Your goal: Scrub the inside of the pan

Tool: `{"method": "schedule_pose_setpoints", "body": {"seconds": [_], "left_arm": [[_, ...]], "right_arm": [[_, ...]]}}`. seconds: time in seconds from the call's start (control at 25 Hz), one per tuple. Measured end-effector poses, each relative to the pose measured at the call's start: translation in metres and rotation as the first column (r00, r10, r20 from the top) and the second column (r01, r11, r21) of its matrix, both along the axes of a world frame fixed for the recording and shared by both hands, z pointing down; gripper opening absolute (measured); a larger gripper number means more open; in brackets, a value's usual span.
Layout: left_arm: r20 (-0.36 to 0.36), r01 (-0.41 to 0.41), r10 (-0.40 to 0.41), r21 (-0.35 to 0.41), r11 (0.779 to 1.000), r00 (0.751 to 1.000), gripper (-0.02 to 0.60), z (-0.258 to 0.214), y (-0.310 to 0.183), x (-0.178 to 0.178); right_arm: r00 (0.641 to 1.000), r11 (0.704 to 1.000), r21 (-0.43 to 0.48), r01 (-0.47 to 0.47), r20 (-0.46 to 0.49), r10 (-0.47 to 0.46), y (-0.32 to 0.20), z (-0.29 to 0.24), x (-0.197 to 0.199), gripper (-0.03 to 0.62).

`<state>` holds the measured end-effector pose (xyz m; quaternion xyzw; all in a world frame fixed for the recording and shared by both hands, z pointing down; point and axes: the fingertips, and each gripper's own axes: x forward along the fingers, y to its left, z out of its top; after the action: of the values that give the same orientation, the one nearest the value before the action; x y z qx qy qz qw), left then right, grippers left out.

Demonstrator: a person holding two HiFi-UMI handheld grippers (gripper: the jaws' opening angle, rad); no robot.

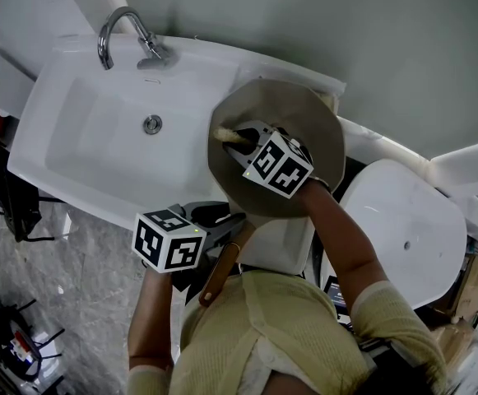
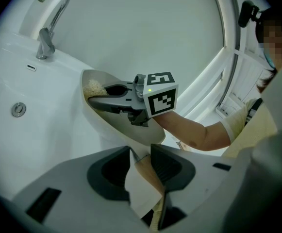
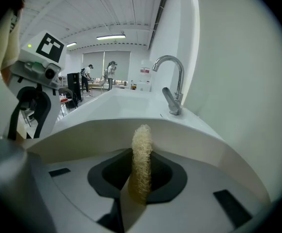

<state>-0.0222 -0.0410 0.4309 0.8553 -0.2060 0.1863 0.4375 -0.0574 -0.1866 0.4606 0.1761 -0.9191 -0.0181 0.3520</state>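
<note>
My right gripper [image 3: 141, 181] is pinching a loofah scrubber [image 3: 141, 149] between nearly closed jaws. Its fibrous end is sticking out toward the pale inner wall of the pan [image 1: 304, 113], and I cannot tell whether it is touching. My left gripper [image 2: 143, 166] is clamping shut on the pan's wooden handle [image 2: 148, 174], holding the pan tilted over the right end of the sink [image 1: 90, 138]. To scrub well, I judge I should be pressing the scrubber flat and circling from centre to wall, with the left grip bracing against the push. I am counting one pan, one scrubber, one sink, one faucet [image 1: 122, 30] and two grippers.
</note>
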Motion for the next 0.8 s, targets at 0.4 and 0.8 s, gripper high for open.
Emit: {"method": "schedule_pose_setpoints", "body": {"seconds": [0.4,0.8], "left_arm": [[-0.005,0.001,-0.001,-0.001,1.000,1.000,0.178,0.000,-0.001,0.000],[-0.007,-0.005,0.005,-0.001,1.000,1.000,0.178,0.000,-0.001,0.001]], "right_arm": [[0.992,0.989,-0.085,0.123,-0.026,-0.126,0.032,0.006,-0.002,0.084],[0.966,0.956,-0.170,0.240,-0.056,-0.253,0.063,0.010,0.005,0.084]]}}
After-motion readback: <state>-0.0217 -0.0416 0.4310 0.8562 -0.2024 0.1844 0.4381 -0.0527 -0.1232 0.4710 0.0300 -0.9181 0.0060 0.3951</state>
